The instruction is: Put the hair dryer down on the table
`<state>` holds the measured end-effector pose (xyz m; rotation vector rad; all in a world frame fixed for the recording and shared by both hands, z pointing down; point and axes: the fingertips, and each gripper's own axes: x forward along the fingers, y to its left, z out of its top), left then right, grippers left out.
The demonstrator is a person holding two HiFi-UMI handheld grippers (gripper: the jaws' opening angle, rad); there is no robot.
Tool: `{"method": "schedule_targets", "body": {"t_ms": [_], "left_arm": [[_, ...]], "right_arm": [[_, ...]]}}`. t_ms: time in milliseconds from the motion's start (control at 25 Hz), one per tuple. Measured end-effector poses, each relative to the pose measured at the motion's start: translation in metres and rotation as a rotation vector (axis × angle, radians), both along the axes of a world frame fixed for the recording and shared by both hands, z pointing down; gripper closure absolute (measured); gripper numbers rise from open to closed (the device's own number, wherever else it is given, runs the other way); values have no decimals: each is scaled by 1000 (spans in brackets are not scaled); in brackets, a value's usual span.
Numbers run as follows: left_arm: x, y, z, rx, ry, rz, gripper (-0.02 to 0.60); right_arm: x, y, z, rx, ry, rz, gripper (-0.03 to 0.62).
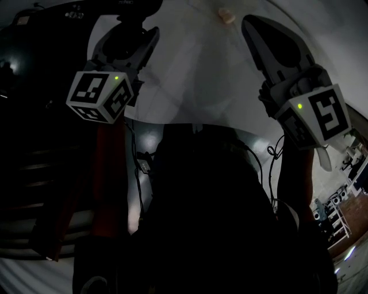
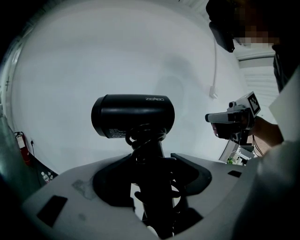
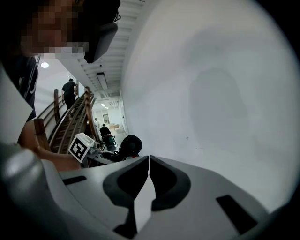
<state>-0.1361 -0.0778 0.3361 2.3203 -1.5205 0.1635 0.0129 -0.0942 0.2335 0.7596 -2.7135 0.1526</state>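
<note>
My left gripper (image 2: 151,158) is closed on the hair dryer (image 2: 133,115). Both jaws press on its black handle, one on each side. A black cord (image 2: 145,136) is wound round the handle, just under the fat round part. The round part lies sideways, out past my jaw tips. Behind it is the white worktop (image 2: 93,56). I cannot tell if the hair dryer touches the worktop or hangs above it.

My right gripper (image 3: 149,159) is closed, with the two jaw tips touching each other. Nothing is between them. It points at the white worktop (image 3: 220,93) too. From that side I can see the hair dryer (image 3: 130,144) as a dark round shape, off to the left.

Looking down from my head, the left gripper (image 1: 131,35) is at the top left and the right gripper (image 1: 253,26) is at the top right. They are well apart. Both are over the white worktop (image 1: 195,74). A small pale thing (image 1: 226,15) lies on the worktop, far up between them. It is too small for me to tell what it is.
</note>
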Motion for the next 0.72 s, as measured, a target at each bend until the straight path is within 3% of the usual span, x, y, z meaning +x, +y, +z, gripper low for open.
{"method": "schedule_targets", "body": {"t_ms": [720], "left_arm": [[-8,-12,36,-110,-35,-15,344]], "right_arm": [[2,1,5,-44,22,25,585]]}}
